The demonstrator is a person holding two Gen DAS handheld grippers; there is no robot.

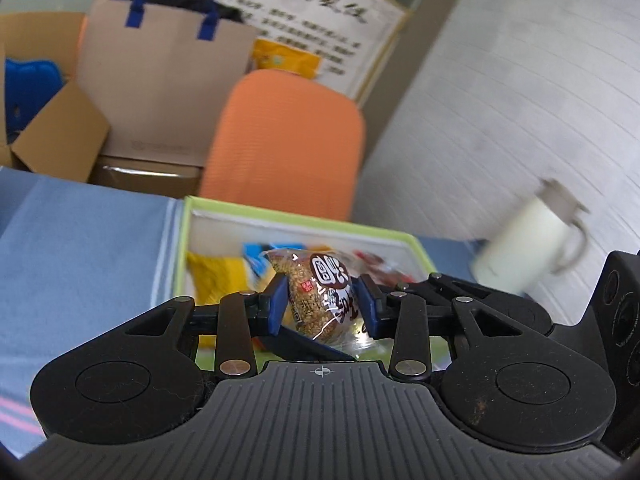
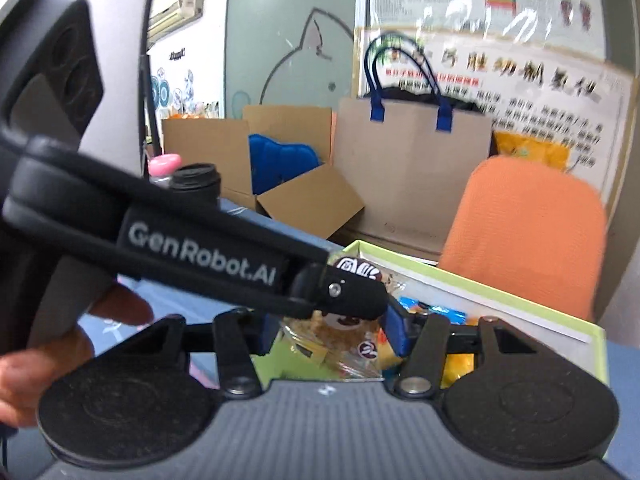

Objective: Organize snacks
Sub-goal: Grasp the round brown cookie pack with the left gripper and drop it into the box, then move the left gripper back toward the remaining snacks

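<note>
Left wrist view, snack packet (image 1: 320, 292) clamped between left jaws, above green box (image 1: 304, 218), right jaws unclear.

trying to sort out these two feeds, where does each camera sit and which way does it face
Left wrist: sits on the left gripper, looking forward along its fingers over the green-rimmed box; the gripper is shut on a snack packet.
Right wrist: sits on the right gripper, facing the same box; the left gripper crosses the frame, and the person's hand shows.
Shared: packet, box, orange chair, paper bag.
</note>
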